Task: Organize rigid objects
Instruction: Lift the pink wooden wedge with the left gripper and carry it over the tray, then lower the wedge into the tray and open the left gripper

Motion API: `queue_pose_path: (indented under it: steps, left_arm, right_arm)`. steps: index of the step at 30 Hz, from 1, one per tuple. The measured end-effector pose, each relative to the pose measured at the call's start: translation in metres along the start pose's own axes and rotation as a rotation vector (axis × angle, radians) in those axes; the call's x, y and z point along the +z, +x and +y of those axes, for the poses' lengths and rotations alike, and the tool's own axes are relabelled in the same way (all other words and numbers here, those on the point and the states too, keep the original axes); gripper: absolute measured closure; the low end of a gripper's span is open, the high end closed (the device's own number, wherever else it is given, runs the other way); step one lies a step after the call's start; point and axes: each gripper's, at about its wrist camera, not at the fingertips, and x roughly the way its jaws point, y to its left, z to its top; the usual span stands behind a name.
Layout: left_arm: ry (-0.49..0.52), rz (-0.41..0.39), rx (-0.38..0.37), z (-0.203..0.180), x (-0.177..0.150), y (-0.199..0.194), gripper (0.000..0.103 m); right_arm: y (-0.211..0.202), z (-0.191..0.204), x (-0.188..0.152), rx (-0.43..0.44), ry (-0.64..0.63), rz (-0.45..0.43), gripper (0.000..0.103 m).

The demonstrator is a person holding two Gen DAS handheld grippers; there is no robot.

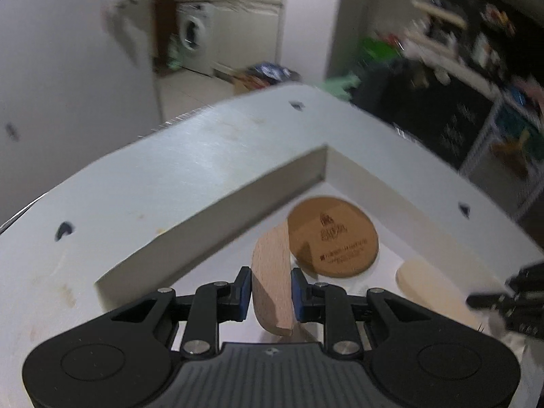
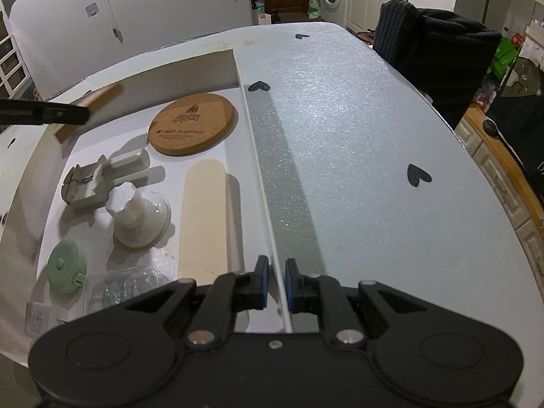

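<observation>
My left gripper (image 1: 271, 292) is shut on a curved light wooden piece (image 1: 273, 282) and holds it above the white box's (image 1: 210, 217) inside, near its far corner. A round cork coaster (image 1: 335, 236) lies on the box floor just beyond it. In the right wrist view the same wooden piece (image 2: 102, 97) shows blurred at the box's far left, held by the left gripper (image 2: 68, 114). My right gripper (image 2: 273, 280) is shut on the box's thin right wall (image 2: 261, 183). The coaster (image 2: 192, 124) and a pale flat wooden stick (image 2: 204, 217) lie inside.
Inside the box also lie a grey-green peeler-like tool (image 2: 98, 178), a white suction knob (image 2: 136, 212), a green round tape measure (image 2: 66, 261) and a clear plastic piece (image 2: 125, 289). The white table (image 2: 357, 156) carries black heart marks. A dark chair (image 2: 431, 51) stands beyond its right edge.
</observation>
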Motion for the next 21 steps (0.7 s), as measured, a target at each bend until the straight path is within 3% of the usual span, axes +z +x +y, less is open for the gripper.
queue_pose_path:
  steps: [8, 13, 15, 18, 21]
  left_arm:
    - [0.089, 0.096, 0.041, 0.009, 0.005, 0.031, 0.077]
    - [0.039, 0.100, 0.079, 0.027, 0.001, 0.033, 0.074]
    - [0.014, 0.097, 0.094, 0.032, 0.000, 0.031, 0.053]
    - [-0.008, 0.081, 0.105, 0.035, -0.002, 0.023, 0.031]
    - [-0.023, 0.065, 0.098, 0.035, -0.003, 0.014, 0.021]
  right_arm:
    - [0.000, 0.000, 0.001, -0.001, 0.002, 0.004, 0.091]
    - [0.001, 0.000, 0.001, -0.002, 0.000, 0.004, 0.091]
    - [0.001, 0.000, 0.001, -0.003, -0.001, 0.006, 0.091]
    - [0.001, 0.000, 0.001, -0.004, -0.002, 0.008, 0.091]
    - [0.001, 0.000, 0.001, -0.004, -0.002, 0.008, 0.091]
